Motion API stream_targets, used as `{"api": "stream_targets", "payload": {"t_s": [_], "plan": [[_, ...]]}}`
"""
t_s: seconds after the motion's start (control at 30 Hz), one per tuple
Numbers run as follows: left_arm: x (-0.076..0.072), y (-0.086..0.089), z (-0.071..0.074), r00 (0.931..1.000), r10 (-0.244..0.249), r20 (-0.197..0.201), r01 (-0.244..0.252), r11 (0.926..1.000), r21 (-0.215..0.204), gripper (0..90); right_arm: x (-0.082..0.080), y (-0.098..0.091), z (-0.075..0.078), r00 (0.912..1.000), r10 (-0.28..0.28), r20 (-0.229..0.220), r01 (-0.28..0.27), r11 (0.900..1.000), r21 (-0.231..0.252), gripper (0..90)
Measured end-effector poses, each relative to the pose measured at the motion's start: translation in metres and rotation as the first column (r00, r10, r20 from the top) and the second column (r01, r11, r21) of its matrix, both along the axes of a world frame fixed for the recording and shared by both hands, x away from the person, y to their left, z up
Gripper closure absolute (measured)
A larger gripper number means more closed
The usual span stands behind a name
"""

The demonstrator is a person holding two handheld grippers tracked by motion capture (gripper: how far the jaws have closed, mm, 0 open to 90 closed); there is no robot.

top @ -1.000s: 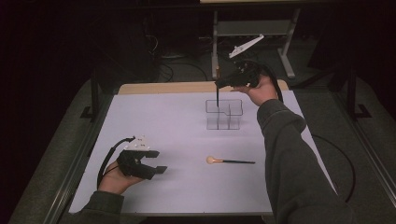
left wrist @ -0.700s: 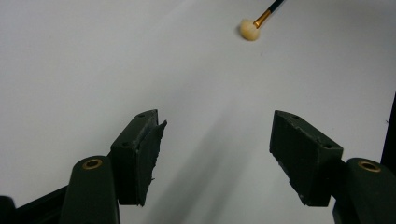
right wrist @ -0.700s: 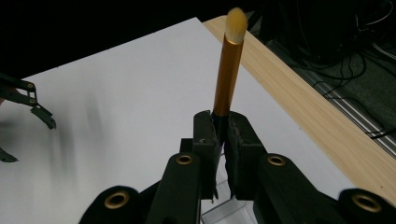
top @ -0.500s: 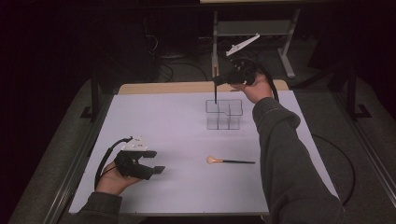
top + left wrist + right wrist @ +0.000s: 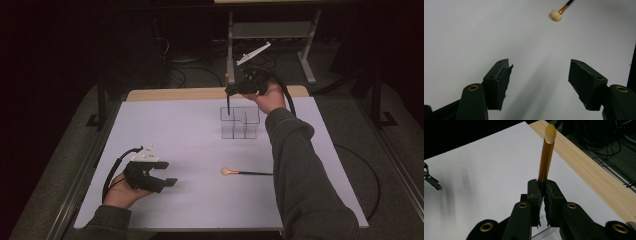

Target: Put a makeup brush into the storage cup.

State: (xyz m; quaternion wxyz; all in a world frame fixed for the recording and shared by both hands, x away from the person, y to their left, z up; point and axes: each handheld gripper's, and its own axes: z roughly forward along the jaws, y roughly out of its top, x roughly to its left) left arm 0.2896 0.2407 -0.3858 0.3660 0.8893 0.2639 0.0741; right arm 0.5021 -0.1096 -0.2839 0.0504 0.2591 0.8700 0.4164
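Note:
My right gripper [image 5: 232, 91] is shut on a makeup brush [image 5: 228, 104] and holds it upright above the far side of a clear compartment box [image 5: 240, 123]. The black handle points down into the box's back left cell. In the right gripper view the gold ferrule and pale tip of the brush [image 5: 546, 160] rise from my right gripper [image 5: 543, 185]. A second brush [image 5: 247, 173] with a pale round head lies flat on the white mat, also seen as the brush [image 5: 560, 12] far ahead of my left gripper [image 5: 540, 80]. My left gripper [image 5: 167, 172] rests open and empty at the near left.
The white mat [image 5: 175, 130] covers the table, with a bare wooden strip [image 5: 175, 94] along its far edge. A metal stand [image 5: 272, 30] and cables sit on the dark floor beyond. A black cable [image 5: 362, 170] trails off the right side.
My right hand has sunk a little and shifted left with the brush, so the handle reaches lower over the box. The left gripper has stayed still.

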Motion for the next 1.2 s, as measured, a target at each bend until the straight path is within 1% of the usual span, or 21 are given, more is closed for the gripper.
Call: {"api": "stream_targets", "payload": {"t_s": [0.07,0.1,0.13,0.17,0.2,0.23,0.33,0.37,0.4,0.43,0.5,0.57,0.67,0.77,0.8,0.9,0.93,0.97,1.0,1.2], "plan": [[0.0,0.0,0.0,1.0,0.001,-0.001,-0.001,1.0,-0.001,33.0,0.0,0.001,-0.003,0.9999,-0.006,-0.011,0.006,1.0,-0.002,82.7],[0.001,0.001,0.0,1.0,-0.005,0.008,0.005,1.0,0.004,32.9,0.001,0.001,-0.004,0.9999,-0.006,-0.011,0.006,1.0,-0.007,82.7],[0.001,0.001,0.0,1.0,-0.005,0.008,0.005,1.0,0.004,33.0,0.001,0.001,-0.006,0.9999,-0.007,-0.013,0.007,1.0,-0.006,82.7],[0.0,0.0,-0.001,1.0,0.003,0.004,-0.003,0.9999,-0.01,32.9,0.001,0.001,-0.007,0.9999,-0.008,-0.014,0.008,0.9999,-0.006,82.7],[0.0,0.0,0.0,1.0,-0.005,0.004,0.005,1.0,0.0,32.8,0.001,0.001,-0.008,0.9998,-0.011,-0.016,0.01,0.9999,-0.008,82.7],[0.0,0.0,0.0,1.0,-0.006,0.0,0.006,1.0,0.001,32.7,0.001,0.001,-0.009,0.9999,-0.006,-0.014,0.006,1.0,-0.005,82.7],[0.0,0.0,0.0,1.0,-0.005,-0.004,0.005,1.0,-0.001,32.8,0.0,0.002,-0.011,0.9994,-0.015,-0.033,0.015,0.9999,-0.002,82.7],[0.0,0.0,-0.001,1.0,-0.003,-0.007,0.003,1.0,-0.003,32.7,0.0,0.002,-0.012,0.9995,-0.012,-0.03,0.012,0.9999,-0.006,82.7],[0.0,0.0,-0.002,1.0,-0.001,-0.009,0.001,1.0,-0.006,32.6,0.001,0.001,-0.014,0.9999,-0.006,-0.016,0.005,0.9999,-0.013,82.7],[0.0,0.0,-0.002,1.0,0.0,-0.009,0.0,1.0,-0.005,32.7,0.0,0.002,-0.015,0.9992,-0.016,-0.037,0.016,0.9999,0.001,82.7],[-0.001,0.0,-0.003,0.9998,0.009,-0.018,-0.009,0.9999,-0.005,32.6,-0.001,0.001,-0.018,0.999,-0.016,-0.043,0.016,0.9999,-0.004,82.7],[-0.001,0.0,-0.003,0.9997,0.012,-0.02,-0.012,0.9999,-0.006,32.6,-0.001,0.0,-0.021,0.9989,-0.02,-0.043,0.02,0.9998,-0.005,82.7],[0.0,0.001,-0.003,0.9999,-0.001,-0.011,0.001,1.0,0.008,32.7,-0.002,0.0,-0.024,0.9981,-0.022,-0.058,0.022,0.9997,-0.001,82.6],[-0.001,0.0,-0.004,0.9998,0.009,-0.016,-0.009,0.9999,-0.008,32.6,-0.003,0.001,-0.028,0.9984,-0.016,-0.054,0.015,0.9999,-0.005,82.7],[-0.001,0.0,-0.004,0.9999,0.007,-0.014,-0.007,1.0,0.001,32.7,-0.003,0.001,-0.029,0.9983,-0.014,-0.057,0.014,0.9999,-0.001,82.7],[-0.001,0.0,-0.004,0.9998,0.013,-0.018,-0.013,0.9999,-0.007,32.6,-0.003,0.001,-0.033,0.998,-0.017,-0.06,0.017,0.9998,-0.007,82.6],[-0.001,0.0,-0.004,0.9998,0.013,-0.018,-0.013,0.9999,-0.006,32.6,-0.003,0.0,-0.036,0.9986,-0.014,-0.051,0.014,0.9997,-0.018,82.6],[-0.001,0.0,-0.004,0.9998,0.012,-0.017,-0.012,0.9999,-0.005,32.6,-0.003,0.0,-0.037,0.999,-0.007,-0.045,0.006,0.9998,-0.018,82.6],[-0.001,0.0,-0.004,0.9998,0.011,-0.016,-0.011,0.9999,-0.004,32.6,-0.004,0.0,-0.038,0.9977,-0.019,-0.064,0.018,0.9998,-0.01,82.6],[-0.001,0.0,-0.004,0.9998,0.007,-0.017,-0.007,1.0,0.002,32.6,-0.006,0.001,-0.043,0.9975,-0.022,-0.068,0.021,0.9997,-0.013,82.5]]}}
